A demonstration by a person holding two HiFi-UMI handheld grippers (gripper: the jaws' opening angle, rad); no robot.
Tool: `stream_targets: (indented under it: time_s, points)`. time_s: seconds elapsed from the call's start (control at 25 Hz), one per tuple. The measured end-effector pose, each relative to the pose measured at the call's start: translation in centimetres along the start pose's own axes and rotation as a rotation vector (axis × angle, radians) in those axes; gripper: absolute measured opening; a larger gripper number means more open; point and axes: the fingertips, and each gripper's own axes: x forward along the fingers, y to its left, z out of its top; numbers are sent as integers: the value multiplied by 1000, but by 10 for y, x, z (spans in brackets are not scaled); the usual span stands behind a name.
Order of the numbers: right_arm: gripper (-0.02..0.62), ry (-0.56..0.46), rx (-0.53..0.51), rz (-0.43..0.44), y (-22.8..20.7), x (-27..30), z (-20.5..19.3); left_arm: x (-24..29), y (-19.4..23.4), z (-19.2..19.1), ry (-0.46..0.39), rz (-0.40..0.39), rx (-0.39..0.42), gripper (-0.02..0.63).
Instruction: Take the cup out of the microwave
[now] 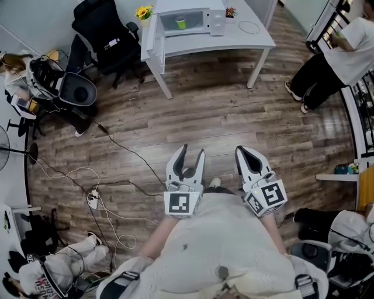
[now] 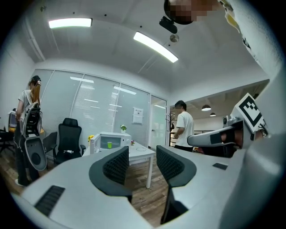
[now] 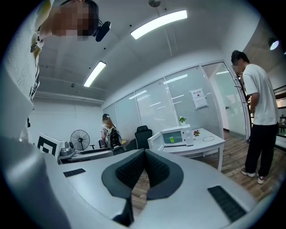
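A white microwave (image 1: 188,20) stands on a white table (image 1: 245,40) far ahead across the wood floor, its door swung open to the left. A small green cup (image 1: 182,23) stands inside it. The cup (image 2: 109,145) also shows in the left gripper view, and the cup (image 3: 172,139) in the right gripper view, both far off. My left gripper (image 1: 192,150) is held near my body, open with nothing between its jaws. Beside it my right gripper (image 1: 246,150) is shut and empty. Both point toward the table.
A black office chair (image 1: 102,35) stands left of the table, with yellow flowers (image 1: 144,11) at the table's corner. A person (image 1: 333,55) stands at the right by a shelf. Cables and a power strip (image 1: 93,200) lie on the floor at the left. Another person (image 1: 16,79) sits far left.
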Motion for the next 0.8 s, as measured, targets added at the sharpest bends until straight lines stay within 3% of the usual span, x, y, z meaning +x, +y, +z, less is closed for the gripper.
stream_targets:
  time_s: [0.28, 0.52, 0.8]
  points:
    - [8, 4, -2, -2, -19, 14, -3, 25, 7, -6, 28, 18, -5, 192]
    - [8, 5, -3, -30, -49, 46, 6, 69, 10, -13, -2, -29, 22, 192]
    - [8, 20, -11, -37, -70, 99, 16, 126, 41, -6, -5, -53, 0, 192]
